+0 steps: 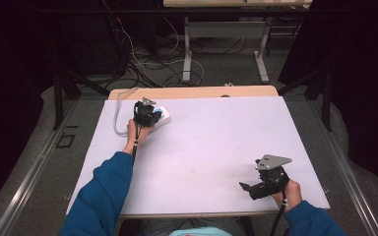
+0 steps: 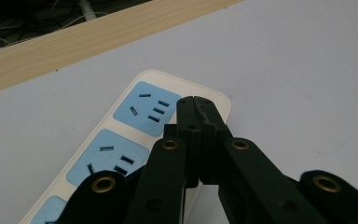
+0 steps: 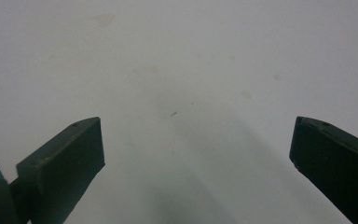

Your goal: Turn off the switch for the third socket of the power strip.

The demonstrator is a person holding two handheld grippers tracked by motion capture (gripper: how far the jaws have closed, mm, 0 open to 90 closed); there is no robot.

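a white sheet (image 1: 211,147) covers the table, pale and matte, with faint smudges and a tiny dark fleck that show in the right gripper view. along the far edge a strip of light wood tabletop (image 1: 192,92) stays bare, and the same wood band runs across the top of the left gripper view. beyond the table the room is dark: black curtains stand at both sides, a tangle of cables (image 1: 142,59) lies on the grey floor, and the grey legs of a second table (image 1: 187,49) stand farther back.

a white power strip (image 1: 161,117) with blue socket faces lies flat on the sheet near the far left corner, its grey cord (image 1: 118,110) looping off to the left toward the wood edge. the left gripper (image 1: 146,114) sits right over it; in the left gripper view its jaws are pressed together with nothing between them, their tips above the end of the strip beside the last blue socket, and whether they touch it i cannot tell. a blue sleeve (image 1: 103,191) leads to that hand.

the right gripper (image 1: 248,189) rests low over the near right part of the sheet, well apart from the strip, with its jaws spread wide and only bare sheet between them.
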